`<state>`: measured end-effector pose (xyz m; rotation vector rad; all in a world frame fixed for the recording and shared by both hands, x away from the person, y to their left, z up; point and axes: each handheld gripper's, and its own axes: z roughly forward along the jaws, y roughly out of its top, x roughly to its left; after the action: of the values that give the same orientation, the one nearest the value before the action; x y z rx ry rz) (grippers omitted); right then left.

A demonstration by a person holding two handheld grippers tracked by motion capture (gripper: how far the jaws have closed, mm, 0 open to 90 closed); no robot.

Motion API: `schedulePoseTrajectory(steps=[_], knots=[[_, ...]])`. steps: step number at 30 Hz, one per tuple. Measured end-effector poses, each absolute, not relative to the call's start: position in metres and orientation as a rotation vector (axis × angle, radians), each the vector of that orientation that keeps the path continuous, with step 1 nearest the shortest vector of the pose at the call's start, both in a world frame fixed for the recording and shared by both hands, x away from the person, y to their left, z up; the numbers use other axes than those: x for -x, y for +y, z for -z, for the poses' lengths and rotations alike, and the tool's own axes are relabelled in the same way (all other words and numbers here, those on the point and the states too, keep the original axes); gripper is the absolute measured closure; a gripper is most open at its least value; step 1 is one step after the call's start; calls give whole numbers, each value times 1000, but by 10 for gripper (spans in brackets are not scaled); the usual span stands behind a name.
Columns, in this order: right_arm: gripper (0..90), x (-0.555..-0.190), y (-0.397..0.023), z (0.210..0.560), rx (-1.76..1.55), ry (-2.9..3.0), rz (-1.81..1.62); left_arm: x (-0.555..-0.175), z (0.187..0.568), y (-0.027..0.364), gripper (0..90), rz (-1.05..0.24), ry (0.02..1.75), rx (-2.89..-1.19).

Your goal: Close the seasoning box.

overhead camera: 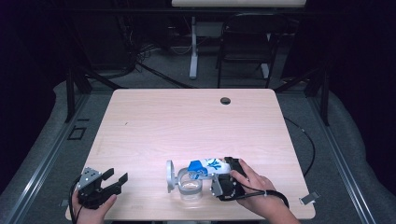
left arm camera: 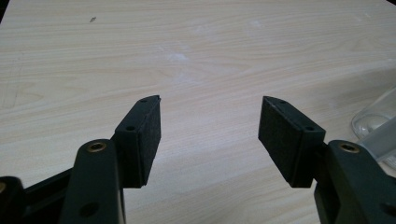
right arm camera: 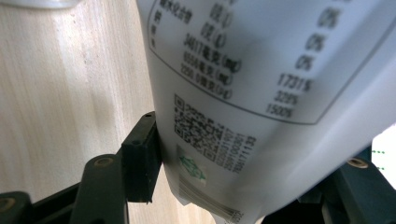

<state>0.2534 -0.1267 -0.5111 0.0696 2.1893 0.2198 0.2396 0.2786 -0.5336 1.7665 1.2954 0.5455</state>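
Observation:
A white packet with blue print [overhead camera: 205,167] lies tilted, its mouth end over a clear glass jar [overhead camera: 189,187] near the table's front edge. The jar's round hinged lid [overhead camera: 170,176] stands open at its left. My right gripper [overhead camera: 223,170] is shut on the packet's rear end. In the right gripper view the packet [right arm camera: 243,70] shows a printed label and a QR code, pinched between the jaws of the right gripper [right arm camera: 243,158]. My left gripper [overhead camera: 116,178] rests at the front left, open with nothing between its pads [left arm camera: 210,121]. The jar's glass edge [left arm camera: 376,122] shows at its right.
The light wooden table [overhead camera: 187,121] has a cable hole [overhead camera: 225,100] near its far edge. A small metal clip [overhead camera: 309,198] lies at the front right corner. Behind the table stand a dark chair [overhead camera: 247,42] and a white desk leg [overhead camera: 193,46].

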Motion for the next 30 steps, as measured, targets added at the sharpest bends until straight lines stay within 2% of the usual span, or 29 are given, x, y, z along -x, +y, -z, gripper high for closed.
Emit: schedulePoseTrajectory(steps=[30], knots=[[386,-253,-124,513,32,2162,-130,-240,534,280,399,-543,1304,-1763]])
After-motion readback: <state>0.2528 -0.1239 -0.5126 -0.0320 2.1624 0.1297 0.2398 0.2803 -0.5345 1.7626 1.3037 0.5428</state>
